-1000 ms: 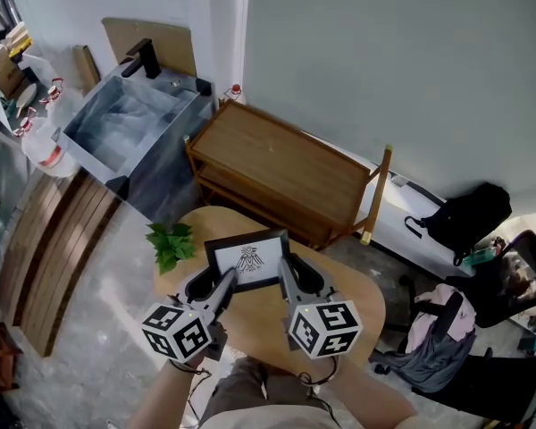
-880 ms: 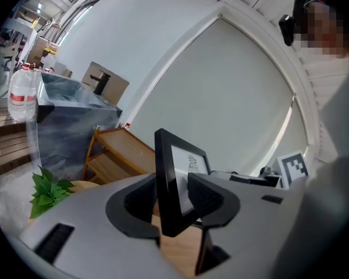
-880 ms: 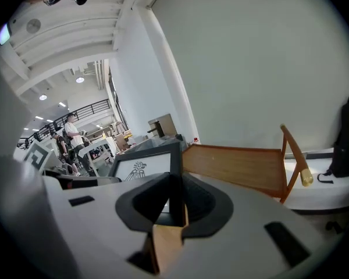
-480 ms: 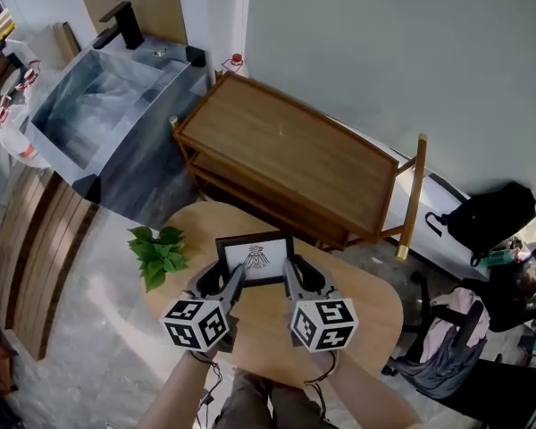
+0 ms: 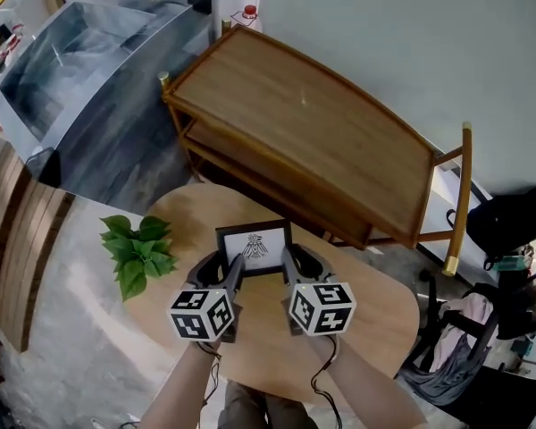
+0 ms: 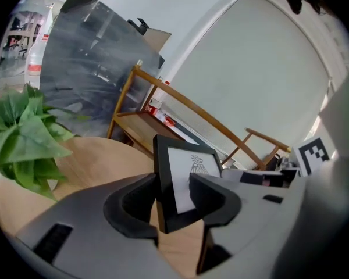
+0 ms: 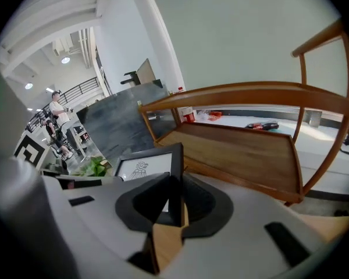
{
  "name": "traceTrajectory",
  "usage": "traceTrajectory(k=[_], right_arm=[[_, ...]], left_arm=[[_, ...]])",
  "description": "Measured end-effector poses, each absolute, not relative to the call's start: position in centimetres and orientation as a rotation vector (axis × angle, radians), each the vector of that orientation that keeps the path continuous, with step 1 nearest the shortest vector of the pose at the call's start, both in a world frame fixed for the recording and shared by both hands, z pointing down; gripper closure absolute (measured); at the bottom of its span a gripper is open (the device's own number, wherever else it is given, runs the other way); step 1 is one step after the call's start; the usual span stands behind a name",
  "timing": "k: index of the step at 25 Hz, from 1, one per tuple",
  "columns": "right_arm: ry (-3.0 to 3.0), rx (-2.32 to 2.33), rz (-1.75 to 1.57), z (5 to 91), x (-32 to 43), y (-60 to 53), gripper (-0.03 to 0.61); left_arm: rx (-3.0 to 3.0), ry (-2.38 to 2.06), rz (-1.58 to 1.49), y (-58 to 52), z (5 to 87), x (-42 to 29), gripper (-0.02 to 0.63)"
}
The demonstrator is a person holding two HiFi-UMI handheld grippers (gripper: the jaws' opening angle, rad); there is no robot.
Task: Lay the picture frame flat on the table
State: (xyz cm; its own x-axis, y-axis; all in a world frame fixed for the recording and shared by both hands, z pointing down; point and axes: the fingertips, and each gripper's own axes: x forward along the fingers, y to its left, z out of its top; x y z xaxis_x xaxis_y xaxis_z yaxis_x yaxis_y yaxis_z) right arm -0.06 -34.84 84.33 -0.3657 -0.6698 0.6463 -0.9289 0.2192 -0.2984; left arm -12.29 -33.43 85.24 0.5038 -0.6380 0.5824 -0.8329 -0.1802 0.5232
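Picture frame (image 5: pixel 254 247): rectangular, matte black moulding around a white sheet with a small dark line drawing. It stands upright in landscape, face toward the person, over the far middle of the round bench (image 5: pixel 375 315), which has a pale, smooth wood-grain top. Whether its lower edge touches the bench is not clear from any view. Left tongs (image 5: pixel 236 264): grey smooth plastic with curved jaws and dark inner pads. The jaws have just been opening a little, and the frame's left edge sits between them, one pad behind it and one on the front, so they are grasping it. Right tongs (image 5: pixel 288 259): clenched on the frame's right edge, seen edge-on as a thin black strip. Both point forward and downward, side by side and nearly parallel, bare forearms (image 5: pixel 183 391) rising from the lower edge. A leafy green plant (image 5: pixel 134 248) sits at the bench's left rim, apart from the frame. Beyond is a brown wooden cart (image 5: pixel 313 123) with a raised rim.
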Motion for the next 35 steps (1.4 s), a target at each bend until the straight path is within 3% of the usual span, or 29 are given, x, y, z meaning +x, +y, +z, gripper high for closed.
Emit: traceTrajectory(k=[13,16,26,35], right_arm=[[-2.055,1.323,0.883,97.1,-3.0,-37.6,0.523],[-2.038,1.302,0.879,97.9,-3.3,-37.8,0.523],[-1.998,1.275,0.852,99.2,-3.2,-38.0,0.517],[-2.019,1.301,0.823,95.6,-2.3,-37.1,0.520]], left_arm=[[1.742,-1.292,0.407,-34.5,96.6,-14.8,0.451],[1.699,-1.277,0.433,-34.4,97.5,-15.0,0.449],[1.667,-1.268,0.501,-34.2,98.4,-15.1,0.346],[1.734,-1.312,0.509,-33.1,94.6,-15.9,0.366]])
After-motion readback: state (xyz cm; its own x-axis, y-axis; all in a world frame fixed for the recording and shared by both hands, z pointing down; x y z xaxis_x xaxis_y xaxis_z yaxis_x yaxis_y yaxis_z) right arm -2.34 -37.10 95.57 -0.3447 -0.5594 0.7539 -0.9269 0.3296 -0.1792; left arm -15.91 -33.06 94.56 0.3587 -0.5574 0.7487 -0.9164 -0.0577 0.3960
